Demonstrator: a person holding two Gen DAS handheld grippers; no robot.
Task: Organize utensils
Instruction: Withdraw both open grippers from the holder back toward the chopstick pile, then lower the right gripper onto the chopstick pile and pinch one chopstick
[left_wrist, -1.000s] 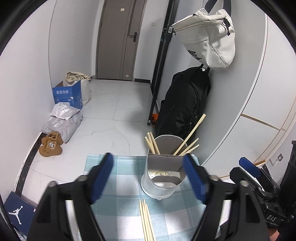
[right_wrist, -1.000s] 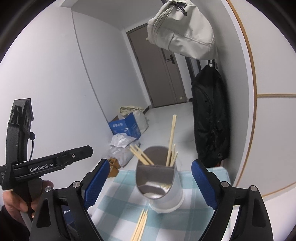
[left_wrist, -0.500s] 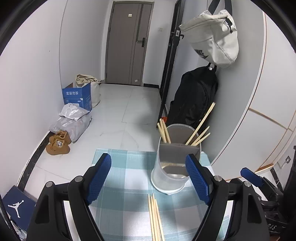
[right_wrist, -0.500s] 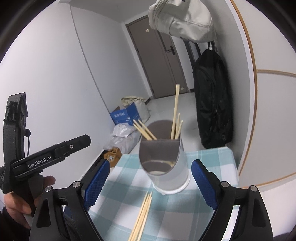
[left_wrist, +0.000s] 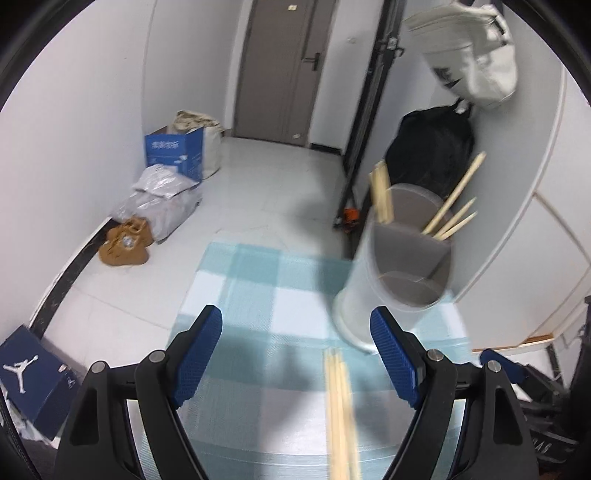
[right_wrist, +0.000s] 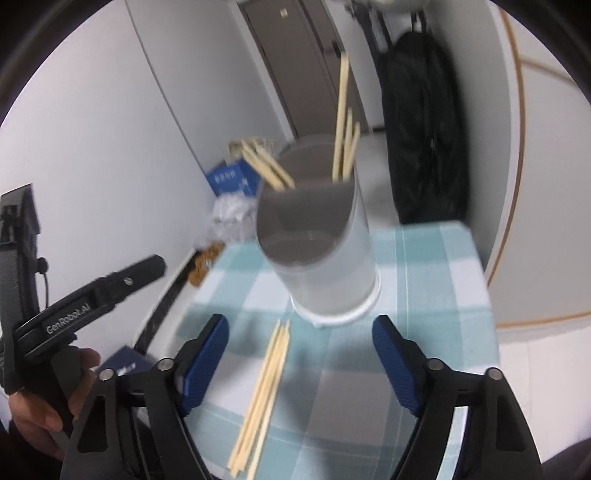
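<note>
A grey and white divided utensil holder (left_wrist: 402, 266) (right_wrist: 325, 258) stands on a blue-checked tablecloth (left_wrist: 258, 280) (right_wrist: 424, 258). Several wooden chopsticks (left_wrist: 382, 195) (right_wrist: 343, 122) lean in its back compartments. A bundle of loose chopsticks (left_wrist: 340, 406) (right_wrist: 266, 391) lies on the cloth in front of it. My left gripper (left_wrist: 295, 317) hangs open over the cloth, with the bundle low and right of centre between its fingers. My right gripper (right_wrist: 301, 325) is closing above the bundle, its pads clear of the sticks.
The table's far edge drops to a white tiled floor with a blue box (left_wrist: 173, 151), grey bags (left_wrist: 162, 199) and brown shoes (left_wrist: 125, 243). A black backpack (right_wrist: 421, 122) hangs by the wall on the right. A hand (right_wrist: 37, 410) holds the left tool.
Both grippers have sunk toward the table, so the holder and loose chopsticks look closer and larger. The right jaws have narrowed a little.
</note>
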